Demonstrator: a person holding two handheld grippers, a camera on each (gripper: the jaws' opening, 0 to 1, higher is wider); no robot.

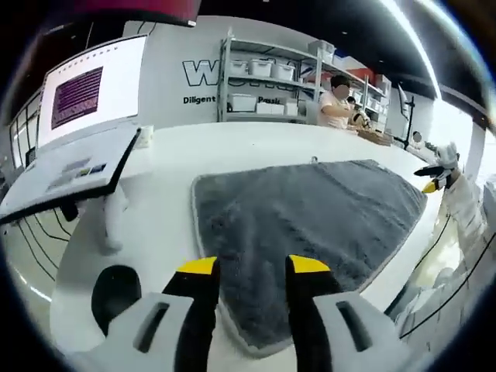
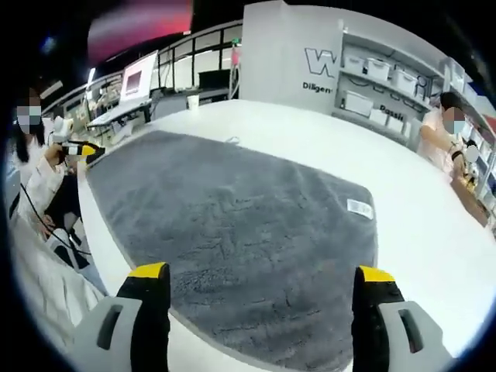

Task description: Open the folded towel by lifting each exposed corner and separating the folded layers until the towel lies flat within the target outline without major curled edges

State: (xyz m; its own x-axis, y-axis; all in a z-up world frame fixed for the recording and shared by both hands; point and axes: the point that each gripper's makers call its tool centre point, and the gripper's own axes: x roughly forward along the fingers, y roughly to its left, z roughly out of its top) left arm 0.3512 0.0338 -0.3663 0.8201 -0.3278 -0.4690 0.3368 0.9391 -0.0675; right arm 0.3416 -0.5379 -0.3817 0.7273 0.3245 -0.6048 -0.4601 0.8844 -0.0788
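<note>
Now towel (image 2: 232, 232) lies flat; table (image 2: 434, 232) edges bare.

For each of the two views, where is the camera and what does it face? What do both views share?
Left gripper view: rides on the left gripper, jaws slightly apart, facing across the grey towel toward the shelves; the right gripper shows far right.
Right gripper view: rides on the right gripper, jaws wide apart, looking over the towel; the left gripper shows at left.
Shared: towel, white table, shelves.

place: lab/workshop | evidence: bin-stocked shelving (image 1: 267, 81) (lettered wall behind), white worktable (image 2: 434, 225), monitor (image 1: 93, 93)
</note>
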